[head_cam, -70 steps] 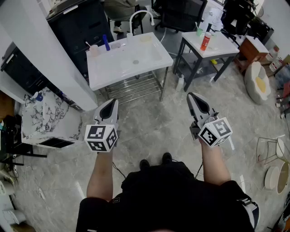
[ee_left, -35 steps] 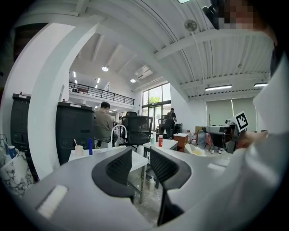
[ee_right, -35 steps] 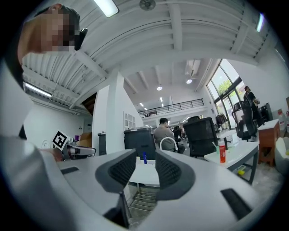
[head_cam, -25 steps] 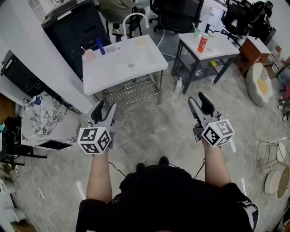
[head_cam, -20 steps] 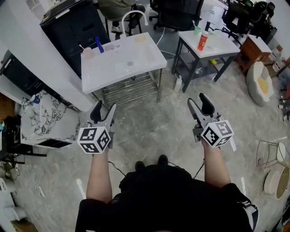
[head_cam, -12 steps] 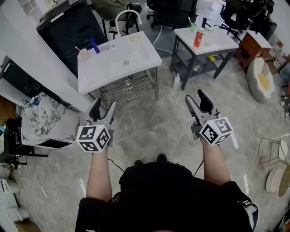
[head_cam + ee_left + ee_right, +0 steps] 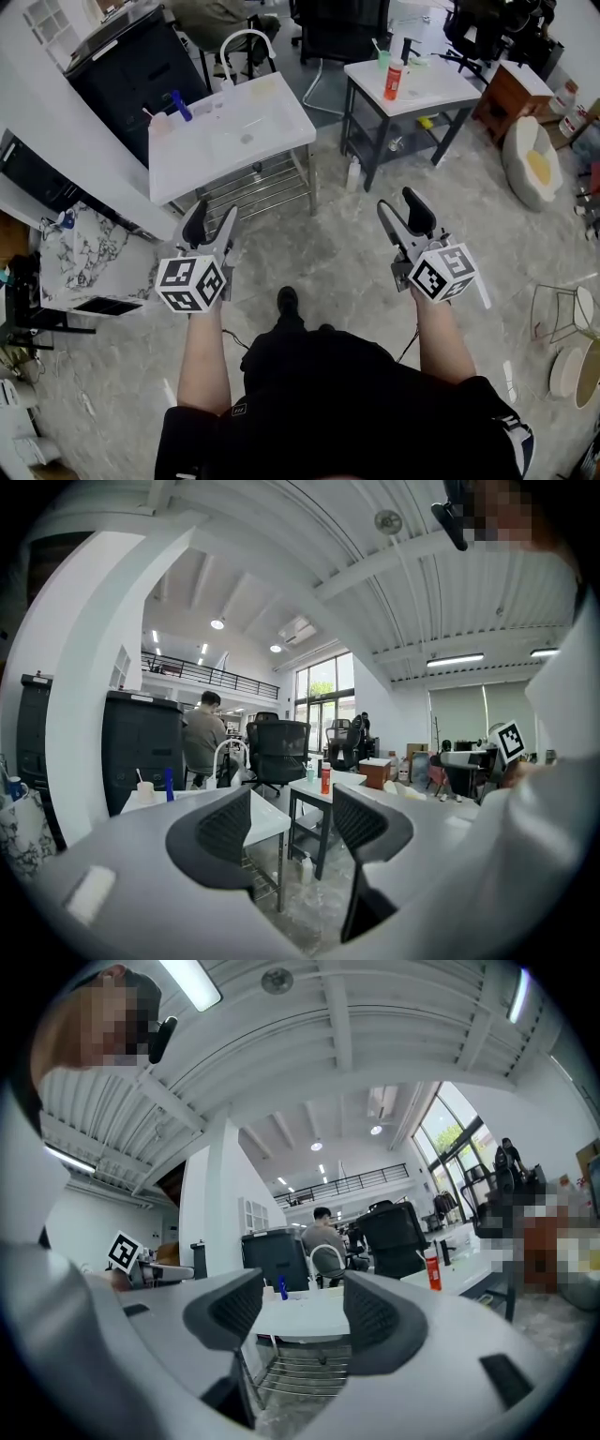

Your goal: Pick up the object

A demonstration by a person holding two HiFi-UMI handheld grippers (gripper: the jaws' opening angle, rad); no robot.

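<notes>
Head view gives me no single obvious object to pick up. The candidates are a cup and a blue item standing at the back of the white sink table, and a red bottle upright on the dark-legged table to its right (which one is meant, I cannot tell). All three are well apart from both claws.

My left claw hangs over the marbled floor near the front of the sink table. Its jaws have just been opening and now stand wide, with only air between them. Through that gap the left gripper view shows the dark-legged table in the distance. My right claw is released too, its jaws also just opened wide. It is empty and touches nothing. The right gripper view frames the sink table between its pads.
</notes>
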